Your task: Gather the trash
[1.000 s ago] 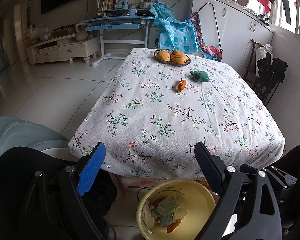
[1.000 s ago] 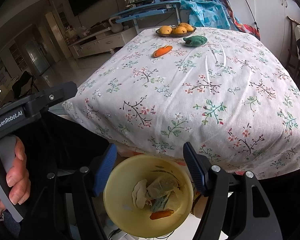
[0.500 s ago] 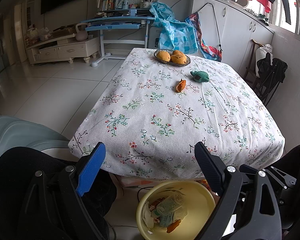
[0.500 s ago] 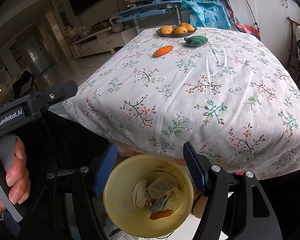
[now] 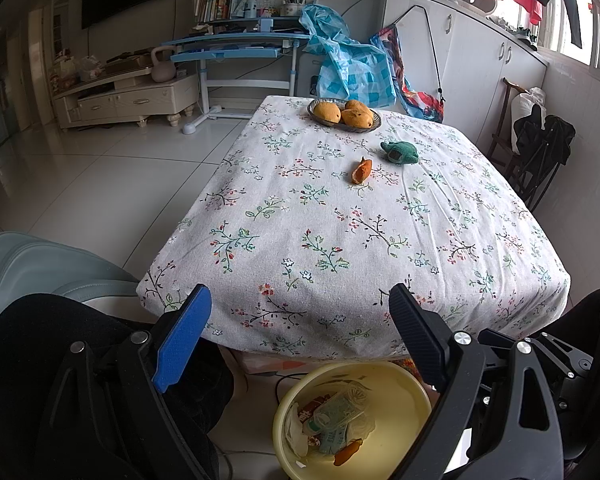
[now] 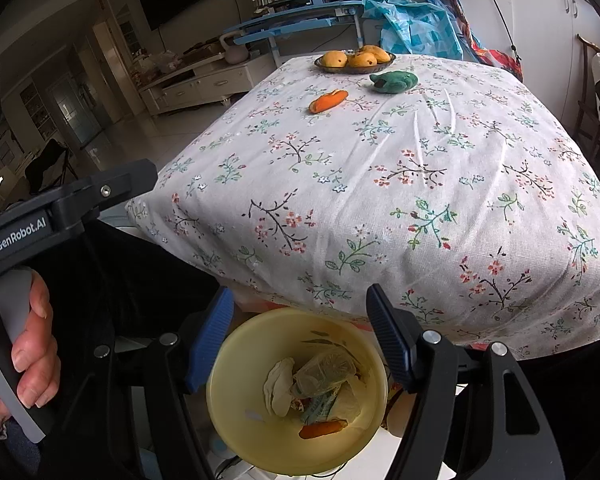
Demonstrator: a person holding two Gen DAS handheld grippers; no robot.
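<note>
An orange fruit peel (image 5: 361, 171) lies on the floral tablecloth (image 5: 340, 220) toward the far end; it also shows in the right wrist view (image 6: 328, 100). A crumpled green wrapper (image 5: 399, 152) lies just beyond it (image 6: 393, 81). A yellow basin (image 5: 404, 392) on the floor below the table's near edge holds wrappers and a peel; it also shows in the right wrist view (image 6: 236, 384). My left gripper (image 5: 300, 308) is open and empty above the basin. My right gripper (image 6: 300, 308) is open and empty over the basin too.
A dish of mangoes (image 5: 343, 114) stands at the table's far end. A grey-blue chair (image 5: 40, 264) is at the near left. A dark chair with bags (image 5: 540, 152) stands right of the table. A blue desk (image 5: 236, 48) and cabinets are behind.
</note>
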